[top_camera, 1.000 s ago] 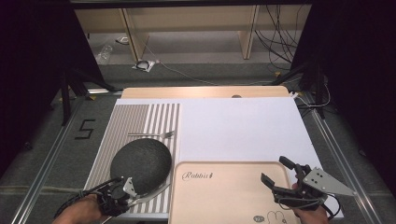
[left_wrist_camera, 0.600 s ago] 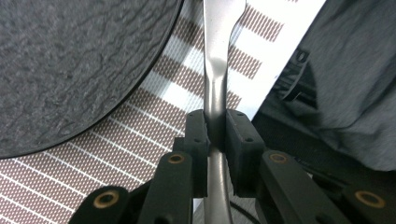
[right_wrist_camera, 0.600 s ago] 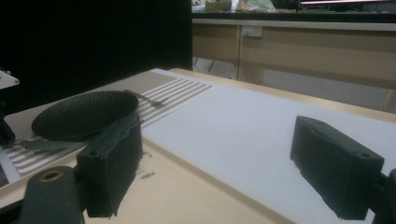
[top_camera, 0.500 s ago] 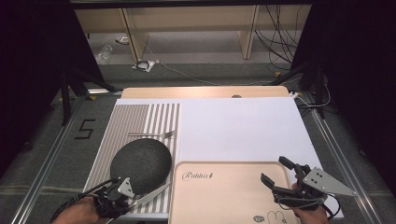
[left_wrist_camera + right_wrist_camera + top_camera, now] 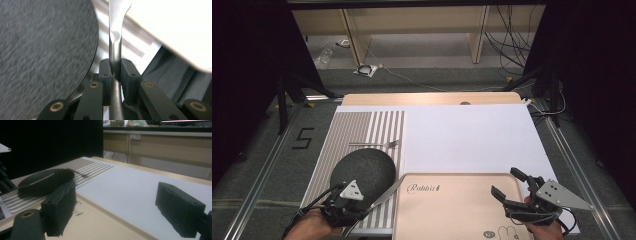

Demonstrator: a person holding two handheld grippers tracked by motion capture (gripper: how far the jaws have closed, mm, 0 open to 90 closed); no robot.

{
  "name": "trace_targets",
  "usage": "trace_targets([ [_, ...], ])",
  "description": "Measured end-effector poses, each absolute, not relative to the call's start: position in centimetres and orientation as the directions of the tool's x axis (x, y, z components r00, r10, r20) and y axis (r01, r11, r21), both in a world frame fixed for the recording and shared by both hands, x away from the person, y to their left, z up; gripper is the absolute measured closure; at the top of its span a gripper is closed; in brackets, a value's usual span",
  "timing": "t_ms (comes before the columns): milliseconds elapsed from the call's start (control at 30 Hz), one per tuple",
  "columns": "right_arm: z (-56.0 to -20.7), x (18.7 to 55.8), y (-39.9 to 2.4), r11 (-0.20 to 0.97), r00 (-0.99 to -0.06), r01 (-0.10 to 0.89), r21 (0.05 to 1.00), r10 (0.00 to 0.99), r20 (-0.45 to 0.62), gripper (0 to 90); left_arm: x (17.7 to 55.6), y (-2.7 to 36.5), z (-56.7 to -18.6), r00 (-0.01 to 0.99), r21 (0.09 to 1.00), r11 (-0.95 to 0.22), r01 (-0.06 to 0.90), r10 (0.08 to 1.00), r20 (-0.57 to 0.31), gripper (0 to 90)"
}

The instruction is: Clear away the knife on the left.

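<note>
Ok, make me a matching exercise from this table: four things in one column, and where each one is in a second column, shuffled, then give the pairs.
Things:
1. knife
2. fork
3. plate
4. tray

Places:
A. lying on the striped mat, beyond the plate
B. near edge of the table, under the open right gripper
C. clamped in the left gripper, handle between the jaws
D. on the striped mat, near left part of the table

Pairs: 1-C, 2-A, 3-D, 4-B
</note>
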State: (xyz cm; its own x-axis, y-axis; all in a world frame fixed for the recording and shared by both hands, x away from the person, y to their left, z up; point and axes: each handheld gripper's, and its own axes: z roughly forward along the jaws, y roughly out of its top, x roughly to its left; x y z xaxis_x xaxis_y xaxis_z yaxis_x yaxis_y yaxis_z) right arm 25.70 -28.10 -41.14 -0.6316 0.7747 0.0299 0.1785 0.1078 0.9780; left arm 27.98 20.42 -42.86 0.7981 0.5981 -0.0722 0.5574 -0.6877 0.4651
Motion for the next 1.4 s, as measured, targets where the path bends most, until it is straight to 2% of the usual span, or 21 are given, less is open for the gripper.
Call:
trace_targets([
  [600, -40.9, 25.5, -28.2, 0.097, -0.630, 0.160, 0.982, 0.776, 0.026, 17.9, 28.5, 15.7, -42.5, 0.807, 0.548, -0.645, 0.533, 0.582, -0.100, 79.1],
  [833, -40.9, 25.4, -28.3, 0.096, -0.633, 0.154, 0.983, 0.774, 0.024, 17.9, 28.5, 14.3, -42.4, 0.801, 0.543, -0.635, 0.549, 0.586, -0.124, 79.1],
  [1400, -40.9, 25.4, -28.3, 0.097, -0.634, 0.154, 0.983, 0.773, 0.023, 17.9, 27.6, 9.5, -42.3, 0.849, 0.503, -0.702, 0.505, 0.508, -0.144, 79.1],
])
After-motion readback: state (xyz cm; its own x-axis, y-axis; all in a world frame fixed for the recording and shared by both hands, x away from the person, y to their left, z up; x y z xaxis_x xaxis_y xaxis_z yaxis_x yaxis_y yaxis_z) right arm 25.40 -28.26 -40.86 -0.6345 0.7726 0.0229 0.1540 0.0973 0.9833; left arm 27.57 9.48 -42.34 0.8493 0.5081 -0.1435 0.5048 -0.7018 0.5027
